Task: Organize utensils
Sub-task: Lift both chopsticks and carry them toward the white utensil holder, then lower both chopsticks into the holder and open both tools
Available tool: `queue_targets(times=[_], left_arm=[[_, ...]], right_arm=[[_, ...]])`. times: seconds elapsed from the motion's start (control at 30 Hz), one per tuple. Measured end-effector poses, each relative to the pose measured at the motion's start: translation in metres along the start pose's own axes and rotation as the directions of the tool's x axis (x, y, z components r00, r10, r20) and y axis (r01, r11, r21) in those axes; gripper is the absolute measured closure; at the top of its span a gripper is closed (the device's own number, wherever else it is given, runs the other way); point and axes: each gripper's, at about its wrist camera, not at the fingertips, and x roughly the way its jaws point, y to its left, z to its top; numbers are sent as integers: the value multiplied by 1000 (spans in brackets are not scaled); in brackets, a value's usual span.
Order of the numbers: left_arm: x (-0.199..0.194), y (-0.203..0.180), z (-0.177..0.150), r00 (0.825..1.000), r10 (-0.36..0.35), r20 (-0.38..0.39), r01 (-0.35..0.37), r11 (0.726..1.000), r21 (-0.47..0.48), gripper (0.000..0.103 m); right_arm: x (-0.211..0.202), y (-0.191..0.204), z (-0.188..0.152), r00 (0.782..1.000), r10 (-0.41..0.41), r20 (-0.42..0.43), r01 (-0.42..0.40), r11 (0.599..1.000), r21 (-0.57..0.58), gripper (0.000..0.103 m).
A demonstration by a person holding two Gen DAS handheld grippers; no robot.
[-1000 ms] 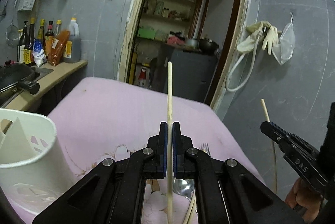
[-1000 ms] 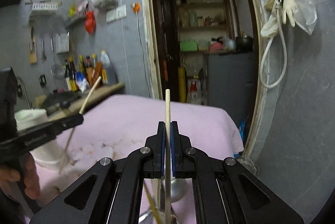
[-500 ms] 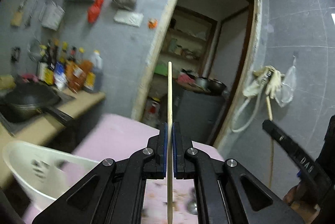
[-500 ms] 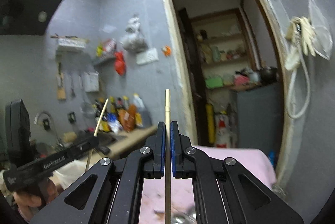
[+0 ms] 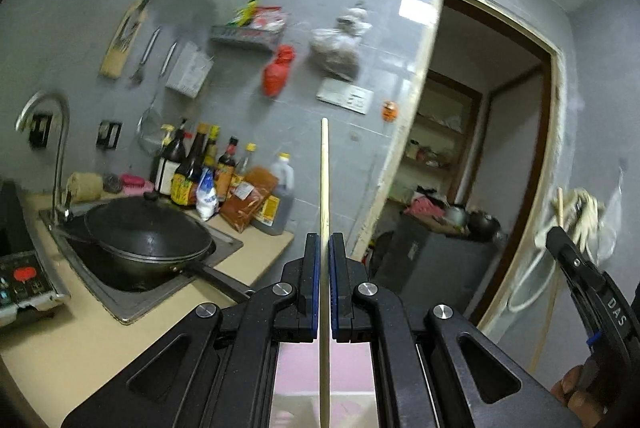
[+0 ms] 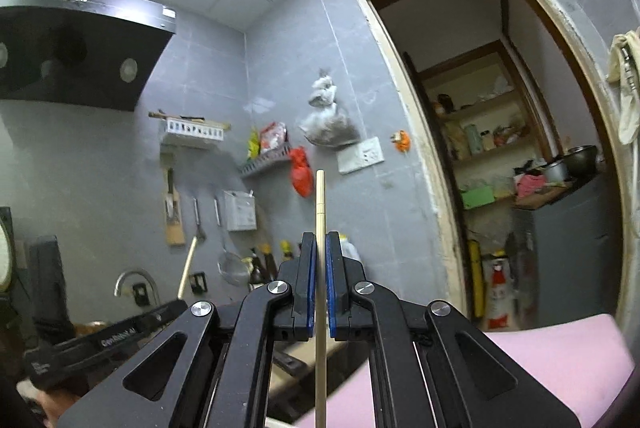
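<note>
My left gripper (image 5: 324, 240) is shut on a pale wooden chopstick (image 5: 324, 180) that stands upright between its blue pads, high above the pink table (image 5: 304, 356). My right gripper (image 6: 319, 238) is shut on a second wooden chopstick (image 6: 320, 200), also upright. The right gripper also shows at the right edge of the left wrist view (image 5: 560, 240) with its chopstick (image 5: 560, 202). The left gripper shows low at the left of the right wrist view (image 6: 176, 306) with its chopstick (image 6: 187, 266). The white utensil holder is out of view.
A black wok (image 5: 144, 240) sits in the sink (image 5: 132, 302) under a tap (image 5: 44, 132) on the counter at left, with sauce bottles (image 5: 208, 172) behind. A range hood (image 6: 80, 48) hangs upper left. An open doorway (image 6: 504, 156) leads to shelves.
Both grippers have tilted and lifted upward with their chopsticks. The table, the white holder and the spoon and fork have dropped out of view; the wall and ceiling now fill the views.
</note>
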Motion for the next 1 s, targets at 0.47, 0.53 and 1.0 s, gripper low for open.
queue_targets(times=[0.47, 0.53, 1.0], left_arm=[[10, 41, -28, 999, -21, 42, 25, 995, -101, 101], [7, 38, -33, 998, -16, 58, 21, 996, -83, 101], [5, 12, -71, 1000, 0, 6, -1, 997, 77, 101]], right_arm=[[36, 0, -39, 1000, -10, -8, 11, 999, 32, 101], [35, 3, -45, 1000, -13, -20, 13, 1000, 5, 101], [25, 20, -82, 988, -7, -157, -22, 983, -185, 101]])
